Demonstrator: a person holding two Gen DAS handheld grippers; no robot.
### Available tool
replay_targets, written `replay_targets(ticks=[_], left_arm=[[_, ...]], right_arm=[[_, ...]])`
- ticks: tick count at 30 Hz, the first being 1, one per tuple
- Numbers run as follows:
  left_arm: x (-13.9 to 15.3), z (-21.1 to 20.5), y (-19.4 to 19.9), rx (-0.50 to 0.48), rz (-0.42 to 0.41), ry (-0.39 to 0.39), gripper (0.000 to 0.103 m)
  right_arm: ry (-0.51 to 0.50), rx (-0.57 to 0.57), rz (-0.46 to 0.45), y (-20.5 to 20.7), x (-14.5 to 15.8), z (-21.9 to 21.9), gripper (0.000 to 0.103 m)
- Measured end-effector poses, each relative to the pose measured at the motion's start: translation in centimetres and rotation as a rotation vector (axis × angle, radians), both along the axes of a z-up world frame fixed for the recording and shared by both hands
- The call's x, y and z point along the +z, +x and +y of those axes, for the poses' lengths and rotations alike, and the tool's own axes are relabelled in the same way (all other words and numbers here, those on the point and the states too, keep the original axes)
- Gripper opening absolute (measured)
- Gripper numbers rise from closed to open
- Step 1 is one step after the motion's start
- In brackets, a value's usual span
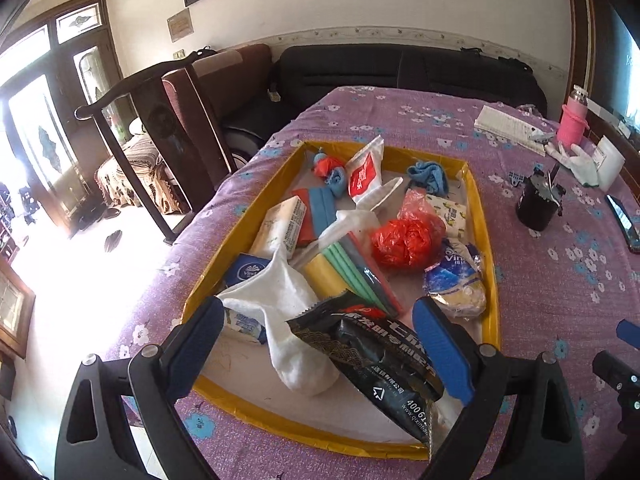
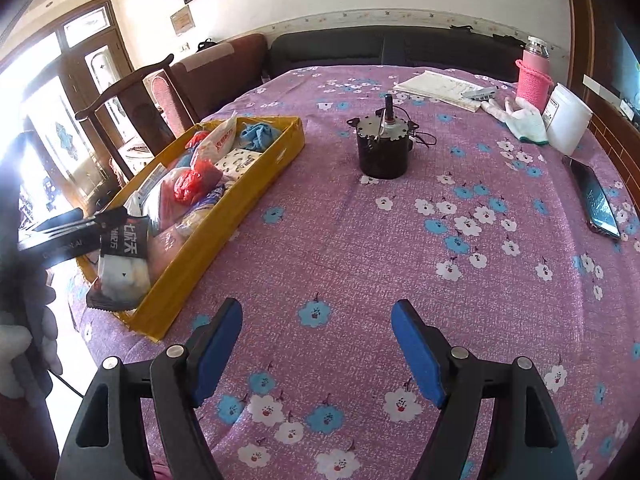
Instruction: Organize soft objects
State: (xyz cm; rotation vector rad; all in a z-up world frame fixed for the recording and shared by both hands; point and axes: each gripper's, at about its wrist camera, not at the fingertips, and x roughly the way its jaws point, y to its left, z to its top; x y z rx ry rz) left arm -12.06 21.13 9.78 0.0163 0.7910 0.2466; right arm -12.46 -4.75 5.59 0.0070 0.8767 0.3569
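Note:
A yellow-rimmed tray (image 1: 490, 240) on the purple flowered tablecloth holds several soft items: a white sock (image 1: 280, 312), a black packet (image 1: 376, 356), a red plastic bag (image 1: 404, 242), a blue cloth (image 1: 428, 174), tissue packs and a white pouch (image 1: 364, 172). My left gripper (image 1: 320, 340) hovers open over the tray's near end, its fingers either side of the sock and black packet. The tray (image 2: 224, 236) and black packet (image 2: 120, 264) also show at the left of the right wrist view. My right gripper (image 2: 318, 348) is open and empty above bare tablecloth.
A black motor (image 2: 382, 148) stands mid-table. At the far right are a pink bottle (image 2: 532, 72), a white container (image 2: 566, 118), a white glove (image 2: 522, 118), papers (image 2: 440, 86) and a phone (image 2: 598, 204). A wooden chair (image 1: 160, 120) and sofa stand beyond the table.

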Motion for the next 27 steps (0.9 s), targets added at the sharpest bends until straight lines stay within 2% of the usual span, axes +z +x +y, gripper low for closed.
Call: replay_targets(ticks=[7,9,11,15,16,19,22,27], left_arm=[[2.8,0.2,-2.5,0.059,-0.151,0.027,0.096],[3.7,0.3,-3.4,0.082,-0.206,0.04,0.099],[4.8,0.3,-4.7,0.115,-0.286,0.061,0.103],[7.2,-0.1,-7.6,0.161,-0.463,0.11,0.103],[7.5,-0.2,-8.0,0.158,-0.485,0.109,0.103],[7.6,-0.7,-8.1,0.116,-0.488,0.098,0.103],[7.5,-1.5,-7.6,0.082,-0.469,0.128,0.103],[7.8,-2.4,-8.5,0.07,-0.53,0.143,0.103]], right_arm=[[-0.004,-0.001,-0.03,-1.3,0.3,0.4,0.082],[-0.004,0.004,-0.035,-1.7,0.4,0.5,0.082],[-0.01,0.009,-0.046,-2.0,0.5,0.7,0.082],[-0.026,0.026,-0.072,-2.8,0.8,1.2,0.083],[-0.028,0.033,-0.078,-3.0,0.9,1.4,0.084],[-0.035,0.06,-0.095,-3.3,1.4,2.3,0.084],[-0.05,0.09,-0.122,-3.5,2.1,3.5,0.084],[-0.07,0.138,-0.164,-3.9,3.0,5.8,0.086]])
